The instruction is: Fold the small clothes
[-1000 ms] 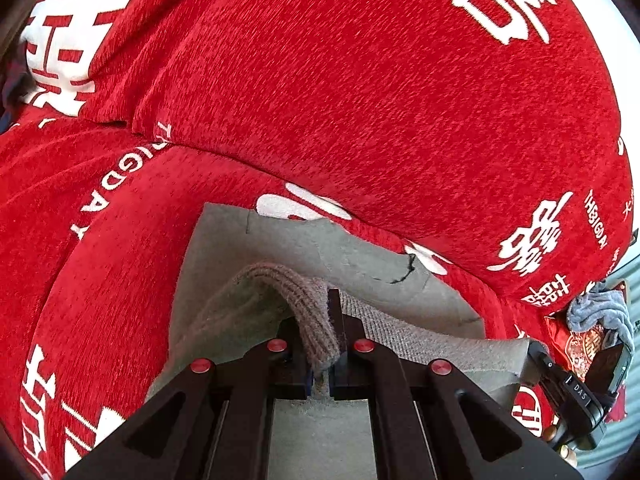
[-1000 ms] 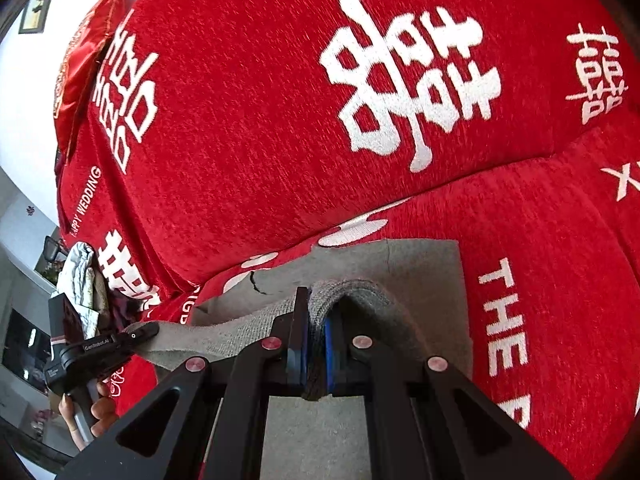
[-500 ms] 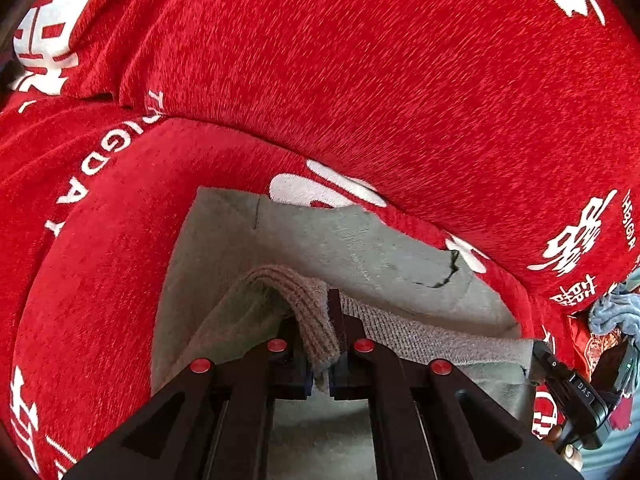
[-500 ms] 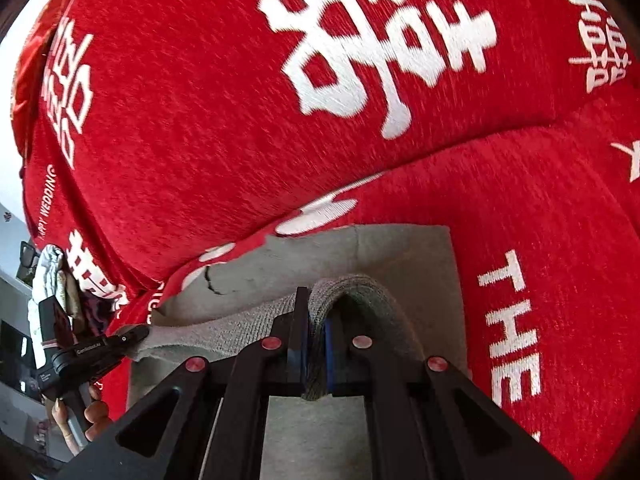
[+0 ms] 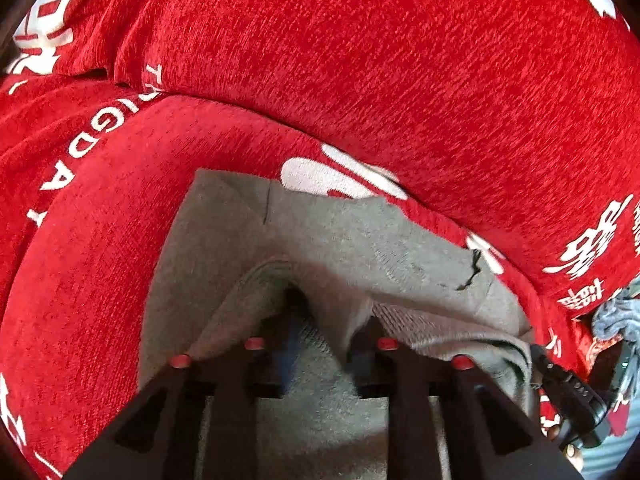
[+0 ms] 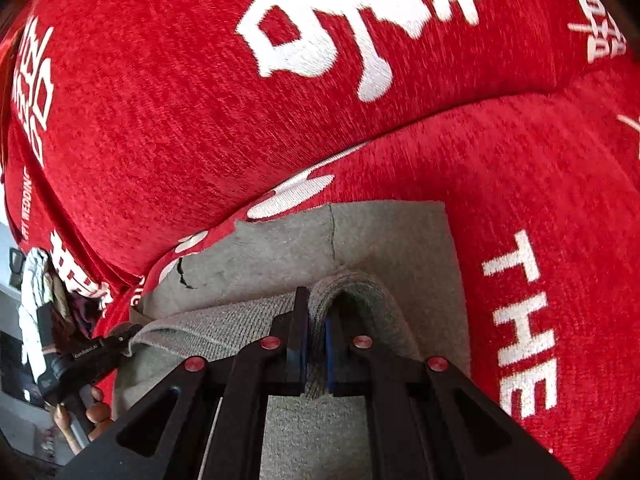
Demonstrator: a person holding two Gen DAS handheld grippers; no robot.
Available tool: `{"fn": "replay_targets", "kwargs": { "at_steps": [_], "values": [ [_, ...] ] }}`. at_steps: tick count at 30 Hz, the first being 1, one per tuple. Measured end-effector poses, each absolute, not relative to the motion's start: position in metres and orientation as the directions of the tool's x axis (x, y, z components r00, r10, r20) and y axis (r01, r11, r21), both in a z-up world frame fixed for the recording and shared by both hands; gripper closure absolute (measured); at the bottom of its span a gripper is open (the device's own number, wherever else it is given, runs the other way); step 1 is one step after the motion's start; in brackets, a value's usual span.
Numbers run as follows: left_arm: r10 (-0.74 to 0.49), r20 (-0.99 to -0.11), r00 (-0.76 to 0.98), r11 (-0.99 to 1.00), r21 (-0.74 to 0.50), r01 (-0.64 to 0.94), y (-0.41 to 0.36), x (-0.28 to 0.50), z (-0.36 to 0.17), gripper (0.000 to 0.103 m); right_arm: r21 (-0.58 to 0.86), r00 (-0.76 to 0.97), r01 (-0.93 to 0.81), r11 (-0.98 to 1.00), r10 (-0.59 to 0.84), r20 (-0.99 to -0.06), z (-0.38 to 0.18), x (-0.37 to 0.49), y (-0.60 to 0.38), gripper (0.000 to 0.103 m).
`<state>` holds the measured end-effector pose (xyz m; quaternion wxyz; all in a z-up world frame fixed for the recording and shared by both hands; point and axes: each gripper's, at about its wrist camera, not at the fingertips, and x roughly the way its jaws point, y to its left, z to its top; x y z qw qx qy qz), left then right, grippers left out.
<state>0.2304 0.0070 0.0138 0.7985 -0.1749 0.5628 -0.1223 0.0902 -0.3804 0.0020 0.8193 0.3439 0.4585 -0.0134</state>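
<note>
Red sofa cushions [image 5: 400,80] carry the grey garment [image 5: 340,236], its ribbed hem doubled over onto itself: the left gripper [image 5: 326,344] has just been opening to release that hem, while the right gripper [image 6: 316,344] pinches it taut.

Your left gripper [image 5: 326,330] has just been opening; its jaws stand apart with the ribbed hem [image 5: 332,308] of the grey garment [image 5: 360,240] slack between them, no longer pinched. The garment lies flat on the red sofa cover [image 5: 400,80], its folded edge running right toward your right gripper [image 5: 568,392] at the frame's lower right. A grey-blue cloth [image 5: 616,316] lies beyond it.
</note>
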Motion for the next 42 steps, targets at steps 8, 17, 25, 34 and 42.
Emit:
{"fn": "replay_targets", "kwargs": {
  "at_steps": [8, 17, 25, 34, 42],
  "values": [
    [-0.468, -0.792, 0.392, 0.862, -0.506, 0.005, 0.017, 0.224, 0.044, 0.017, 0.585, 0.648, 0.321, 0.745, 0.278, -0.709, 0.021, 0.080, -0.386, 0.028],
    [-0.415, -0.827, 0.379, 0.909, -0.393, 0.138, 0.003, 0.200, 0.054, 0.017, 0.392, 0.627, 0.223, 0.893, 0.176, -0.759, 0.044, 0.079, -0.360, 0.024],
    [-0.230, -0.884, 0.406, 0.966, -0.157, 0.206, -0.015, 0.202, 0.037, 0.017, 0.135, 0.513, 0.189, 0.973, 0.019, -0.858, 0.024, 0.116, -0.350, 0.024],
    [-0.123, -0.901, 0.416, 0.987, -0.068, 0.144, -0.017, 0.222, 0.011, 0.017, 0.043, 0.471, 0.147, 0.988, -0.032, -0.881, 0.009, 0.131, -0.343, 0.095],
    [-0.086, -0.896, 0.435, 0.996, -0.062, 0.070, -0.006, 0.221, 0.022, 0.017, 0.156, 0.504, 0.239, 0.958, 0.015, -0.864, 0.017, 0.118, -0.369, 0.090]
  ]
}}
